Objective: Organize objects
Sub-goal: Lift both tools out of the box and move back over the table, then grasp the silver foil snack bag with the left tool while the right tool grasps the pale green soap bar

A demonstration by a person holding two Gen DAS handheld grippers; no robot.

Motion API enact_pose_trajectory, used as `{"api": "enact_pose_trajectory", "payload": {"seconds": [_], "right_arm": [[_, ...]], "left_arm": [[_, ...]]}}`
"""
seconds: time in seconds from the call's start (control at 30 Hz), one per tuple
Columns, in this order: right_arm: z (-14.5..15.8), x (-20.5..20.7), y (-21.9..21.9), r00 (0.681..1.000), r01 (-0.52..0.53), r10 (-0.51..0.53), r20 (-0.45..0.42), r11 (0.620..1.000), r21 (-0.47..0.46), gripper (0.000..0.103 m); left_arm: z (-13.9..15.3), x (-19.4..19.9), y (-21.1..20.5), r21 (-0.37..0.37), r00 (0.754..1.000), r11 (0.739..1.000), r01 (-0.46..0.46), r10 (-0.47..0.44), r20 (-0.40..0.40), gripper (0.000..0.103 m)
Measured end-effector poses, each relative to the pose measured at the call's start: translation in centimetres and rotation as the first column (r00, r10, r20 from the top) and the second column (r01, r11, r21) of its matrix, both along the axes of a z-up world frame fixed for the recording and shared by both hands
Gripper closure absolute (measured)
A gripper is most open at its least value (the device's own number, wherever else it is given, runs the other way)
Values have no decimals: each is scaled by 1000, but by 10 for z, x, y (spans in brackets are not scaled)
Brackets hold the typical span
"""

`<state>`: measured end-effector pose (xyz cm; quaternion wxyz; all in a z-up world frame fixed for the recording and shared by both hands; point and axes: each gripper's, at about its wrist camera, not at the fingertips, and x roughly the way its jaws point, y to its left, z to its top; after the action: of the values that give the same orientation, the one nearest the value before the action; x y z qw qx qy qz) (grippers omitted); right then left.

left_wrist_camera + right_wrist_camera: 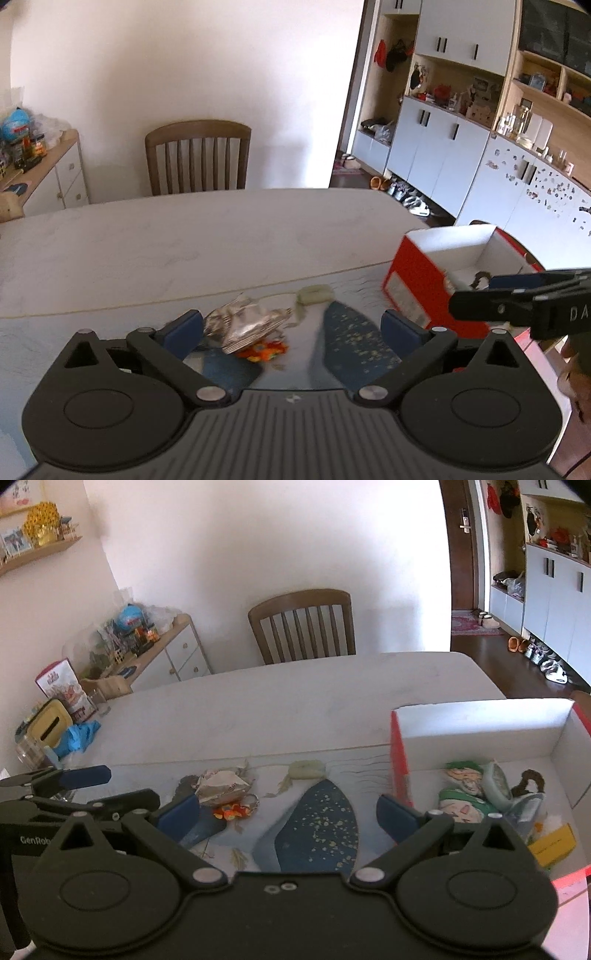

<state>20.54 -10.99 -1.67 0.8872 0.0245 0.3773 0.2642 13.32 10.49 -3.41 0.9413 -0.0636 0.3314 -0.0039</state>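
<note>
Two grippers held over a pale table [295, 701], red box [480, 716] with white inside set at its right edge (small toys lying in it), left gripper [291, 328] spread wide and empty, right gripper [288, 814] likewise open, crumpled wrapper [221, 786] seen on the patterned mat, pale green lump [306, 770] just beyond.

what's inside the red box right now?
The red box holds two green-hatted cartoon figures, a pale round item, a dark brown piece and a yellow card. The right gripper's finger covers the near corner.
</note>
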Motion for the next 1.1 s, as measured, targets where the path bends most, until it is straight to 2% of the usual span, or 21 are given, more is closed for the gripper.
{"api": "enact_pose_trajectory", "payload": {"seconds": [0.3, 0.43, 0.53, 0.77, 1.1], "right_arm": [[-21, 25, 36, 1000, -15, 13, -27, 997, -79, 2], [-32, 41, 48, 999, -18, 14, -33, 992, -123, 3], [-40, 54, 55, 999, -12, 6, -45, 991, -135, 3], [-64, 82, 65, 996, -2, -12, -84, 985, -174, 4], [-92, 115, 80, 993, -4, -21, -118, 978, -208, 8]], "left_arm": [[-40, 13, 42, -2, 997, 999, -33, 33, -68, 0], [-53, 28, 53, -27, 994, 999, -44, 41, -98, 0], [-61, 39, 57, -17, 994, 999, -40, 38, -106, 0], [-76, 58, 60, -4, 992, 1000, -18, 17, -127, 0], [-95, 93, 39, 48, 991, 999, 25, -18, -132, 0]]}}
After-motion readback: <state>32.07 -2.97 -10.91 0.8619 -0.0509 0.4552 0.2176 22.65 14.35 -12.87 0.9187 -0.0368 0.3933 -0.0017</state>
